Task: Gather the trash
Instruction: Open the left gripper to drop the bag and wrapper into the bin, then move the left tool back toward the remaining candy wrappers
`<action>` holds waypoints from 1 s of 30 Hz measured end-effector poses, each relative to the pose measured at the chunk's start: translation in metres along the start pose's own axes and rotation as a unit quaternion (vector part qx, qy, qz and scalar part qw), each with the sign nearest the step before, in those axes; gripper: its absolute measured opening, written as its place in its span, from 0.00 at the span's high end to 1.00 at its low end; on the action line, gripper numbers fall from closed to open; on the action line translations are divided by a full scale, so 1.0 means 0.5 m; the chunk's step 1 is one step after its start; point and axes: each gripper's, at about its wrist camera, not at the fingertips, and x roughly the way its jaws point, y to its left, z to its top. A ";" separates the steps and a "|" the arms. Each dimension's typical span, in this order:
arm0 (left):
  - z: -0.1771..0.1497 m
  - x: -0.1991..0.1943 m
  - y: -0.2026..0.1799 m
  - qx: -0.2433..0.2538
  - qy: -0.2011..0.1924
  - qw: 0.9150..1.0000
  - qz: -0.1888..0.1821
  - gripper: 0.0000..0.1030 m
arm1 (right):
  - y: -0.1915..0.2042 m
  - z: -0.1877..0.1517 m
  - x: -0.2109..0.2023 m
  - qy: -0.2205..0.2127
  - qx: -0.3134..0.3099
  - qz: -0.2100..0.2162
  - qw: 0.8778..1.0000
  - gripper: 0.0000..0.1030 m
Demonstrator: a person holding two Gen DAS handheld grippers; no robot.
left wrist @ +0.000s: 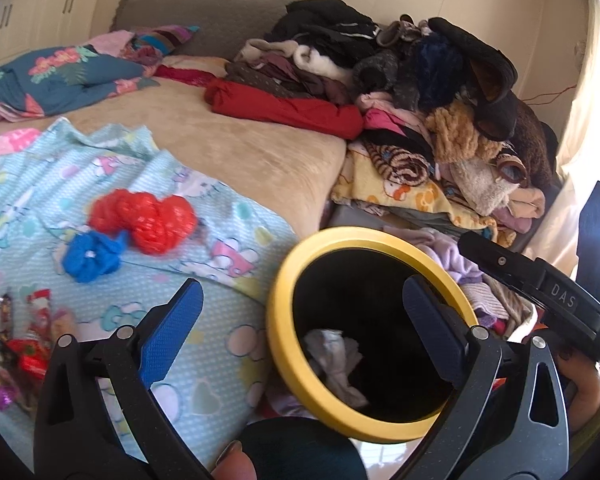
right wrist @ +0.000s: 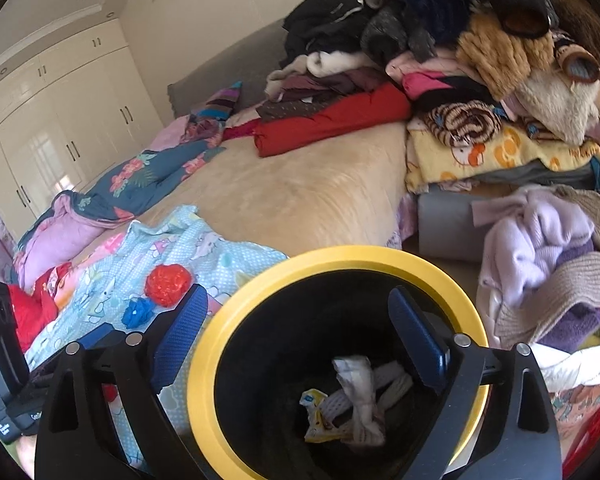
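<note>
Left wrist view: the left gripper (left wrist: 300, 316) stands wide apart, holding nothing, over the yellow-rimmed black bin (left wrist: 370, 236), where a crumpled white tissue (left wrist: 336, 364) lies. Far left on the light-blue sheet (left wrist: 220, 344) sit a red plastic wad (left wrist: 144, 220) and a blue wad (left wrist: 92, 256).

Right wrist view: the right gripper (right wrist: 298, 336) also gapes empty above the bin, over a white wrapper (right wrist: 358, 392) and a yellow packet (right wrist: 316, 416).

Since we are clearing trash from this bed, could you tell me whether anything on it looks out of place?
Yes. A crumpled red plastic bag and a blue wad lie loose on the pale blue cartoon sheet, with snack wrappers nearer its edge. They belong in the yellow-rimmed bin like the crumpled paper already inside.
</note>
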 end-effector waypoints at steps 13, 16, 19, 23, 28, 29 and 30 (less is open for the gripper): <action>0.007 -0.062 0.054 -0.012 -0.036 0.999 0.033 0.11 | 0.062 -0.006 -0.009 -0.029 -0.039 0.017 0.999 0.12; 0.010 -0.074 0.069 -0.018 -0.045 0.998 0.040 0.11 | 0.087 -0.010 -0.009 -0.034 -0.056 0.026 0.997 0.12; 0.013 -0.084 0.081 -0.024 -0.052 0.997 0.047 0.11 | 0.109 -0.014 -0.010 -0.039 -0.071 0.033 0.996 0.11; 0.021 -0.099 0.100 -0.030 -0.060 0.996 0.055 0.11 | 0.135 -0.019 -0.011 -0.046 -0.091 0.042 0.994 0.11; 0.030 -0.117 0.126 -0.036 -0.070 0.995 0.067 0.11 | 0.162 -0.025 -0.013 -0.051 -0.107 0.051 0.992 0.11; 0.031 -0.121 0.132 -0.040 -0.072 0.994 0.069 0.11 | 0.168 -0.026 -0.012 -0.052 -0.109 0.053 0.991 0.11; 0.033 -0.125 0.141 -0.044 -0.074 0.994 0.072 0.11 | 0.172 -0.028 -0.012 -0.052 -0.111 0.054 0.991 0.11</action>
